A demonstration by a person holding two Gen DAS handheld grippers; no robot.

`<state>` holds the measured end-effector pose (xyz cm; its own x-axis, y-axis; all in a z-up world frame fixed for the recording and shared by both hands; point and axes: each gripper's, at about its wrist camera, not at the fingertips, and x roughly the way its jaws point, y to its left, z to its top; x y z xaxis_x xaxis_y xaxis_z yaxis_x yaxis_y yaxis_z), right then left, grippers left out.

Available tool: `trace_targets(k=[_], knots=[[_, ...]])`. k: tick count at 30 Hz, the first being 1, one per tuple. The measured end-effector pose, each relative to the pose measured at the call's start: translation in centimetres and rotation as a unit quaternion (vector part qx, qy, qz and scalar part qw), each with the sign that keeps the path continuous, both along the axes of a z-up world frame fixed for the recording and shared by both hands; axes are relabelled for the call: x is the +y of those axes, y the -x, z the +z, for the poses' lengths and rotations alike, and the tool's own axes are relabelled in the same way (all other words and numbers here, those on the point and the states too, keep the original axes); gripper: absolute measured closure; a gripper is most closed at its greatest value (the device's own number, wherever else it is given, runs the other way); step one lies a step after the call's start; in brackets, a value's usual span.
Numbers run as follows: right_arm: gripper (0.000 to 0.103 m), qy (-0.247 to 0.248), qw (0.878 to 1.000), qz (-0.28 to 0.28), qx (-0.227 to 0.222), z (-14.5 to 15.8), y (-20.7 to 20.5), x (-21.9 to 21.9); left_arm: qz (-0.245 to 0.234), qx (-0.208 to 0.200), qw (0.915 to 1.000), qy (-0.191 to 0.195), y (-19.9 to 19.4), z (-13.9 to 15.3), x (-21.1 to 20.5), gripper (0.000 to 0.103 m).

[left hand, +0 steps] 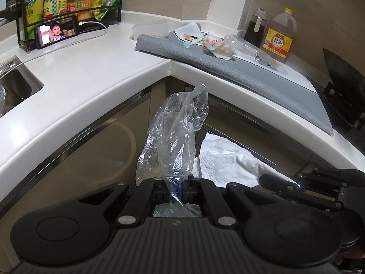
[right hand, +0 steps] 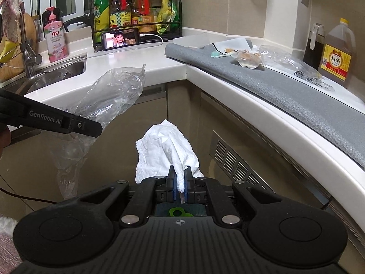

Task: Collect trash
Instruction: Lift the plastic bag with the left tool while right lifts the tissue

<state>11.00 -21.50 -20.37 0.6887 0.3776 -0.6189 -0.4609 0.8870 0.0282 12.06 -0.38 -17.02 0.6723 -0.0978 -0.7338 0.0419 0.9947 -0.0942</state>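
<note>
1. Below the tabletop [left hand: 95, 68] corner, in front of the cabinet doors, I have both claws held in the air.
2. On my left wrist view, the left claw [left hand: 177, 188] is clamped on a crumpled clear plastic bag [left hand: 175, 132], which stands up from the fingers toward 12 o'clock.
3. On my right wrist view, the right claw [right hand: 180, 183] is pinched together on a white paper towel [right hand: 164, 146]; the towel bunches up above the blue pads.
4. From the right wrist view, the left claw's black finger crosses in at 9 o'clock with the plastic bag draped over and behind it.
5. From the left wrist view, the paper towel lies at about 3 o'clock of the bag, just beside it, with the right claw at its far end.
6. More trash sits on the grey mat [right hand: 285, 91] on the tabletop at 1 o'clock: a clear food packet [right hand: 247, 59], loose clear wrapping [right hand: 282, 60] and a small teal-tipped tube [right hand: 219, 54].
7. A yellow-capped jug [right hand: 337, 54] stands at the mat's far right, against the wall.
8. At 11 o'clock a phone [right hand: 121, 38] leans against a bottle rack [right hand: 134, 6], its screen lit.
9. The sink [right hand: 61, 70] lies at 10 o'clock.
</note>
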Motion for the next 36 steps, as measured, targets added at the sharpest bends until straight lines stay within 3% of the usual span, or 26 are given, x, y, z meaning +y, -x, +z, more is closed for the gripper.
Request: trace_targets(k=[36], knots=[[0.097, 0.001, 1.000, -0.002, 0.007, -0.23, -0.17, 0.18, -0.004, 0.002, 1.0000, -0.003, -0.07, -0.13, -0.11, 0.101]])
